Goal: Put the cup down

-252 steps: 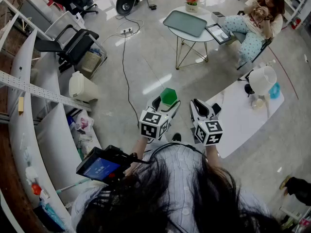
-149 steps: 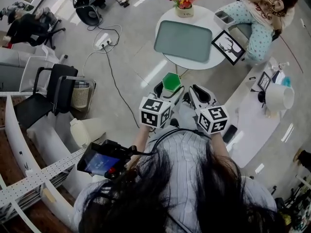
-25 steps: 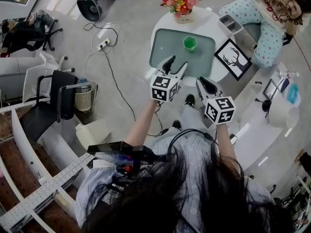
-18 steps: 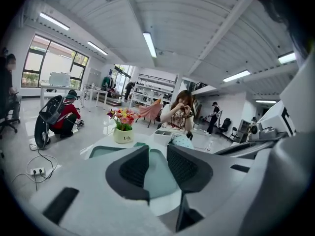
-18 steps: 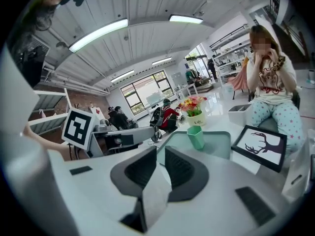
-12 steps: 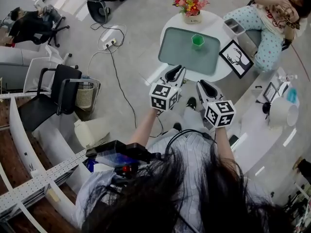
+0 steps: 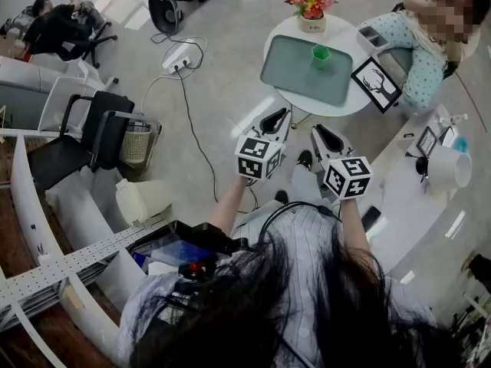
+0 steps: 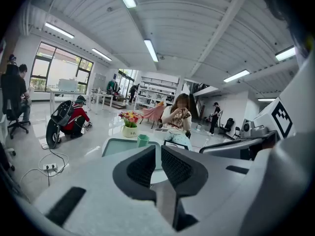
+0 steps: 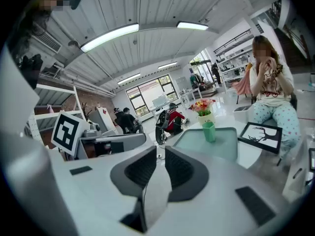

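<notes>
The green cup (image 7: 321, 52) stands upright on the grey-green tray (image 7: 288, 75) on the round white table (image 7: 343, 110), near the tray's far edge. It also shows as the cup (image 8: 143, 140) in the left gripper view and the cup (image 9: 208, 131) in the right gripper view. Both grippers hang over the floor, well short of the table. My left gripper (image 7: 276, 116) is shut, its jaws (image 8: 158, 151) almost together with nothing between them. My right gripper (image 7: 320, 134) is beside it, also shut and holding nothing (image 9: 160, 154).
A flower pot (image 7: 311, 8) and a framed deer picture (image 7: 375, 84) share the round table. A person (image 7: 418, 33) sits behind it. A black chair (image 7: 88, 140), a waste basket (image 7: 138, 144) and a floor cable (image 7: 189, 106) lie to the left. A white desk (image 7: 418, 198) stands at the right.
The cup, held in my left gripper several seconds ago, now stands on the tray. Over the last second both grippers have drawn back from the table and the left jaws have closed.
</notes>
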`<state>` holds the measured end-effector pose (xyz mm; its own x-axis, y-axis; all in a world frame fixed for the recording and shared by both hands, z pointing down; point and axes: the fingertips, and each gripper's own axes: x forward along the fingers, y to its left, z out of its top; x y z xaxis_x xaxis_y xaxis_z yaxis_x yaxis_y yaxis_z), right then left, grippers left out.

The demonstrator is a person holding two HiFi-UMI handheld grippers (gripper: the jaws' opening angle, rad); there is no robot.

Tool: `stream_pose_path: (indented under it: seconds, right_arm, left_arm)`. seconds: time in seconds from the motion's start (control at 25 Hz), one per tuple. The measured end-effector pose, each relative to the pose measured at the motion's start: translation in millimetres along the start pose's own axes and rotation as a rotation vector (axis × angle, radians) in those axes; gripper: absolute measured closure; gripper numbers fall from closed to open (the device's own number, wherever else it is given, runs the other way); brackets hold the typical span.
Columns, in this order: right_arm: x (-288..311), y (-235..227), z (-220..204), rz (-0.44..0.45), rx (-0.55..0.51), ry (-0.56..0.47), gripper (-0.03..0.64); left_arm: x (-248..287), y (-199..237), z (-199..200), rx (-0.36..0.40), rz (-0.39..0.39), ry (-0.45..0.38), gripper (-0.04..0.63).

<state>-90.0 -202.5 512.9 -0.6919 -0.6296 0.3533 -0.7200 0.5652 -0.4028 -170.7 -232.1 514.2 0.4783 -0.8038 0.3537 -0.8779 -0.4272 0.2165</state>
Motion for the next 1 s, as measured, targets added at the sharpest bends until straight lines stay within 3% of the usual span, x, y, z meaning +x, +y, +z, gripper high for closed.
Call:
stream_pose_path:
  seconds: [0.56, 1.0]
  right_arm:
    - [-67, 57, -51, -0.038, -0.016, 0.031, 0.548]
    - [-96, 70, -59, -0.023, -0.013, 0.027, 0.548]
  left_arm:
    - [-94, -33, -59, -0.063, 0.0, 0.051, 0.546]
    - [-123, -73, -64, -0.04, -0.015, 0.06, 0.554]
